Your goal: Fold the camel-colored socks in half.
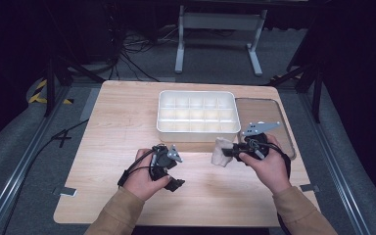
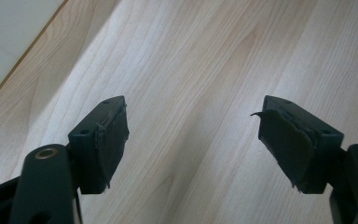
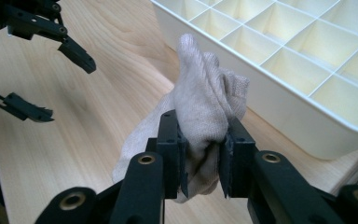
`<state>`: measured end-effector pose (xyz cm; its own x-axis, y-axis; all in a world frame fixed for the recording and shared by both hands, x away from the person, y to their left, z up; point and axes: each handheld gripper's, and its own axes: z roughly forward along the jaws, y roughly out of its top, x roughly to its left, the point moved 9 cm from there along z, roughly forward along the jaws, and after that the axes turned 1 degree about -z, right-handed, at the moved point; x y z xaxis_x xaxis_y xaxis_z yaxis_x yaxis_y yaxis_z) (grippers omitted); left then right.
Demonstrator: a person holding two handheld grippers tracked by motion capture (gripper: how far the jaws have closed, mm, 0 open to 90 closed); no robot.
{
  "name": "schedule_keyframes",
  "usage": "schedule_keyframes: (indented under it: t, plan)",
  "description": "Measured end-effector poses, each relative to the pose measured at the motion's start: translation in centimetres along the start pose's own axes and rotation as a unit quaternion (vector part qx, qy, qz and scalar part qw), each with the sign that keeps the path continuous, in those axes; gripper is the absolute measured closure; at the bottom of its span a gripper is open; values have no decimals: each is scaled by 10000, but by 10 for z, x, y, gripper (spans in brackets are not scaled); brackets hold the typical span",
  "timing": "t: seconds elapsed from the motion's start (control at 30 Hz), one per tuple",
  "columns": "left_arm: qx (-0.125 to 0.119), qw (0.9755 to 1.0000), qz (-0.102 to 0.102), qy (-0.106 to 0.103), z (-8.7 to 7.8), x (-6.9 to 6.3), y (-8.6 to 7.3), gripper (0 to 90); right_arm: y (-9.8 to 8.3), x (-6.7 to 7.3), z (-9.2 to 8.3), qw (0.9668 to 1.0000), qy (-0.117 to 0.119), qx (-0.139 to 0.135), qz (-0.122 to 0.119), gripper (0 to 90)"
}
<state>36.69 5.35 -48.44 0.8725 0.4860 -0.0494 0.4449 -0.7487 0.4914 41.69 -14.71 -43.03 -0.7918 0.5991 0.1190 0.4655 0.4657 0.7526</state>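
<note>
1. The right gripper [image 3: 200, 161] pinches a beige sock [image 3: 200, 109], bunched, just near of the white divided tray [image 1: 198, 128].
2. The left gripper [image 2: 193, 144] gapes wide over bare table [image 1: 117, 127], nothing between its jaws.
3. No writing is legible, though the high view is coarse.

Knitted beige cloth [image 3: 205, 112], matt wood-grain table [image 1: 127, 122], smooth white plastic tray [image 1: 198, 128].
</note>
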Motion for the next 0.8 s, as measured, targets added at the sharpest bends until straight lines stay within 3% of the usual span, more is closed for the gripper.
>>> schedule_keyframes:
  t: [0.4,0.57,0.8]
  plan:
    - [22,9997,-134,180,-1,6,-2,214,18,-22,2,9995,-253,120,-148,731]
    - [-39,9995,-194,226,0,9,-2,200,26,-36,1,9980,-417,266,-401,731]
    - [-30,9995,-206,242,0,11,-2,206,35,-56,-1,9971,-543,369,-385,729]
